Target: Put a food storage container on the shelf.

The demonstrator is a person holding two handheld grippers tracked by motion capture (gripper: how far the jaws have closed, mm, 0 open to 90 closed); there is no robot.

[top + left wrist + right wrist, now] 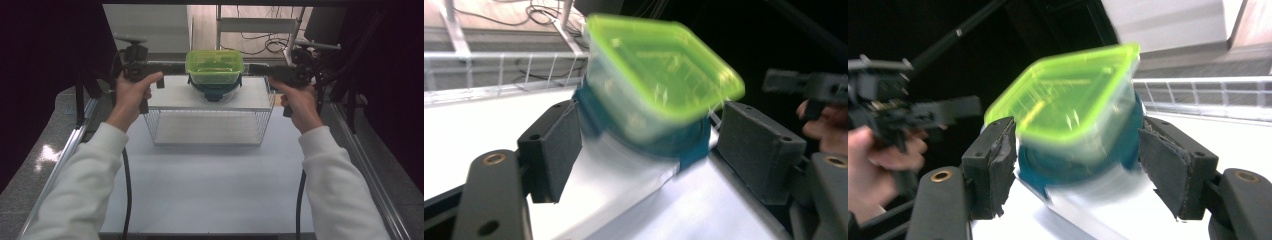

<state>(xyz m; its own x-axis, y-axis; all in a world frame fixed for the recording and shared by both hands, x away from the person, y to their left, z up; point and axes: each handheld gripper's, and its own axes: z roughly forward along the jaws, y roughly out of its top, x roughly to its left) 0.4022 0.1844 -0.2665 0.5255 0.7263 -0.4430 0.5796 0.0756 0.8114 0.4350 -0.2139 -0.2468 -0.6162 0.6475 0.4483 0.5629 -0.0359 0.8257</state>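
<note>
You are bracketing a green-lidded clear container [214,66], sitting above the wire basket [210,125], with the left gripper [172,65] and right gripper [257,69], both spread wide around it.

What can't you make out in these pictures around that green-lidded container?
- Green-lidded container: contents unreadable; blurred in both gripper views, small in the high view.
- Blue-rimmed container beneath: shape unclear; the green one covers it.
- Left gripper and right gripper: contact between fingers and containers uncertain through blur.

green-lidded clear container [659,75] blurred, tilted | atop teal-lidded container [684,145] | between left gripper [649,145] jaws, apart
</note>
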